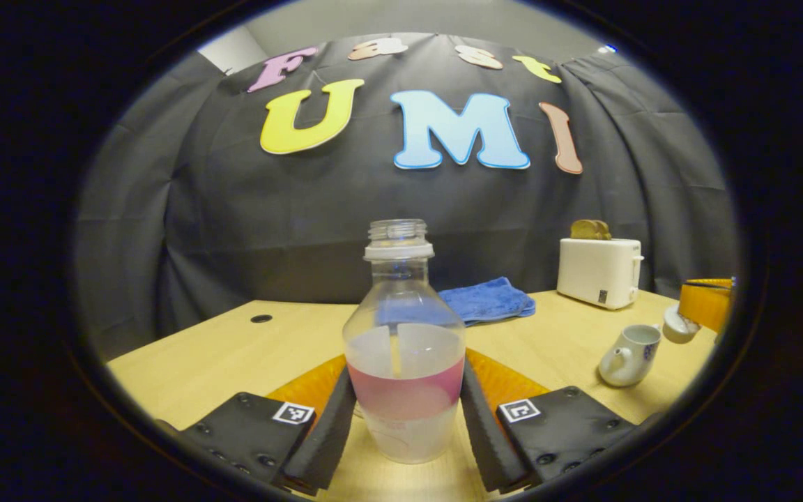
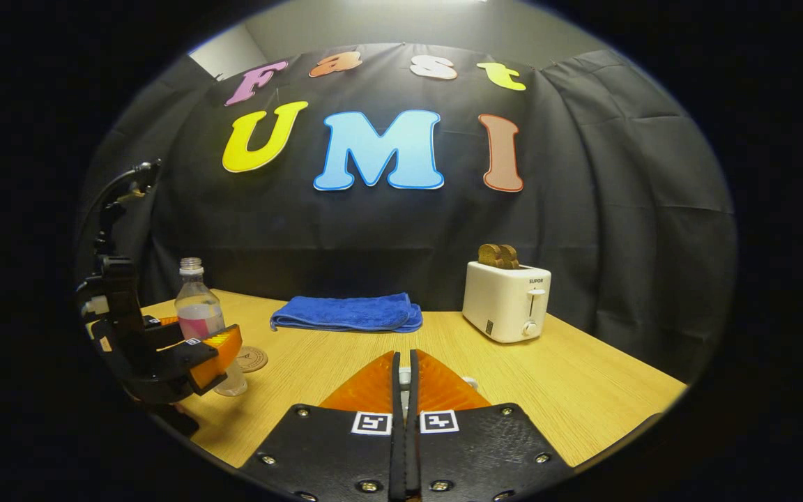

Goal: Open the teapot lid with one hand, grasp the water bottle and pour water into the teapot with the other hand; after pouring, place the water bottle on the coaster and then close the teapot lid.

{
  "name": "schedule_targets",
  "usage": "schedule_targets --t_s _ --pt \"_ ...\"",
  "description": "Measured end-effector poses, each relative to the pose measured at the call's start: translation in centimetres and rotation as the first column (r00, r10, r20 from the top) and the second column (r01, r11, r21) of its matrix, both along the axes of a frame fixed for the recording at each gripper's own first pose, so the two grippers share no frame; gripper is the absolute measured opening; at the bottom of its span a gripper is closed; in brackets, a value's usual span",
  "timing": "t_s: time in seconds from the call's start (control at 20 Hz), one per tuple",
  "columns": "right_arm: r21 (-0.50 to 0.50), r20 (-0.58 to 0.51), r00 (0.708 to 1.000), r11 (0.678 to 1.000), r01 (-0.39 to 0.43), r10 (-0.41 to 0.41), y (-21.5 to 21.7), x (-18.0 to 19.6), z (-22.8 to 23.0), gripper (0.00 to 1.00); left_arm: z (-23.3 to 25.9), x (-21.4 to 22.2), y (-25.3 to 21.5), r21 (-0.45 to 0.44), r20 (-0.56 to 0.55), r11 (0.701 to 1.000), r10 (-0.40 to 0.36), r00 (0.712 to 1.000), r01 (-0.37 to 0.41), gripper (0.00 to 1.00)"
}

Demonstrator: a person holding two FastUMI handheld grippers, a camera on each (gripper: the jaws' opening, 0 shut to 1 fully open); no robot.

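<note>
The left gripper (image 1: 405, 418) has its two fingers apart, one on each side of the water bottle (image 1: 405, 348); they stand just beside its wall, but whether they already press on it I cannot tell. The bottle is upright on the table (image 1: 220, 355), without cap, with some water still inside. In the right gripper view the same bottle (image 2: 199, 314) is at about 9 o'clock, and the coaster (image 2: 251, 359) lies just beside it, so the bottle does not seem to stand on the coaster. The right gripper (image 2: 405, 380) has its fingers together, with something small and pale between the tips; I judge it is the teapot lid (image 2: 405, 378), though this is too small to be sure. In the left gripper view the teapot (image 1: 628, 355) is at about 3 o'clock, its mouth open, well apart from the bottle. So the lid seems to be already off. Whether the pouring is done I cannot say; the bottle on the coaster and the closing of the lid are left.
</note>
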State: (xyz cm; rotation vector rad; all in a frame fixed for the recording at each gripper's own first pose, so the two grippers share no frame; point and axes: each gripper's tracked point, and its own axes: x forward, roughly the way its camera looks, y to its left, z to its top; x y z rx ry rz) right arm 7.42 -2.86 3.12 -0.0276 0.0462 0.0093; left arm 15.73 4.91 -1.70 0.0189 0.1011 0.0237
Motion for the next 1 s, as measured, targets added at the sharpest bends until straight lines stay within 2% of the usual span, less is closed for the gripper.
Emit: schedule_targets --t_s 0.25,0.45,0.55,0.75,0.9,1.0 --pt "0.019 -0.02 1.0 1.0 -0.009 0.009 -0.8 -4.6 -0.6 0.01 1.0 -0.3 -1.5 0.084 0.0 0.996 -0.04 0.999 0.04 0.87" --pt "-0.033 -0.018 1.0 0.999 0.018 -0.019 -2.3 -9.1 -0.9 0.0 2.4 -0.3 -3.2 0.188 0.018 0.979 -0.086 0.996 0.081 0.85" --pt "-0.024 -0.029 0.999 0.999 0.024 -0.024 -2.5 -10.6 -1.3 0.0 2.5 -0.1 -4.5 0.246 0.011 0.963 -0.115 0.993 0.109 0.84" --pt "-0.019 -0.027 0.999 1.0 0.018 -0.018 -2.2 -12.9 -1.8 0.0 2.5 0.3 -6.1 0.434 -0.014 0.893 -0.131 0.991 0.124 0.84" --pt "-0.026 -0.034 0.999 1.0 -0.002 0.001 -1.6 -14.0 -2.3 0.01 2.1 0.8 -7.4 0.533 -0.045 0.833 -0.148 0.988 0.149 0.84" --pt "-0.015 -0.038 0.999 1.0 -0.014 0.014 -1.2 -14.5 -2.6 0.01 1.8 1.3 -8.0 0.602 -0.068 0.782 -0.149 0.986 0.16 0.84"
